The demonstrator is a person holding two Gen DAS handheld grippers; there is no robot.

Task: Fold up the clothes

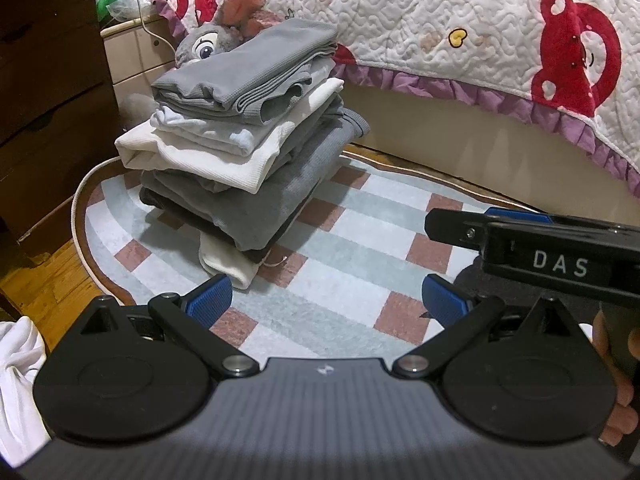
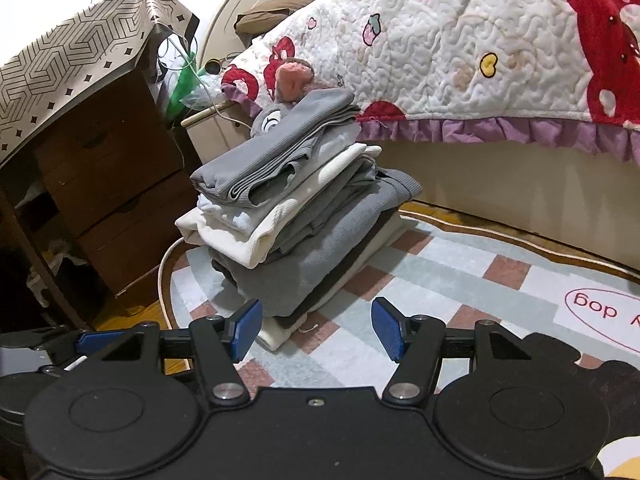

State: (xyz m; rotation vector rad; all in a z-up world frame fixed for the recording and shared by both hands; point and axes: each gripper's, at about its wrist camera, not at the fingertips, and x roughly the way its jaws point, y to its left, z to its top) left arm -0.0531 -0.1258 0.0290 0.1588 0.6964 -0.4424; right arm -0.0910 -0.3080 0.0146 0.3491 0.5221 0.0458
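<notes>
A stack of folded clothes (image 1: 248,136), grey and cream layers with a grey piece on top, stands on the checked rug (image 1: 344,280); it also shows in the right wrist view (image 2: 296,216). My left gripper (image 1: 326,304) is open and empty, low over the rug, short of the stack. My right gripper (image 2: 316,330) is open and empty, just before the stack's near edge. The right gripper's body (image 1: 560,248) crosses the right side of the left wrist view. A loose white garment (image 1: 18,380) lies at the lower left.
A bed with a red-and-white quilt (image 1: 480,28) runs behind the rug. A dark wooden drawer chest (image 2: 108,184) stands left of the stack. A grey plush toy (image 1: 216,36) sits behind the stack. Wood floor (image 1: 44,280) shows left of the rug.
</notes>
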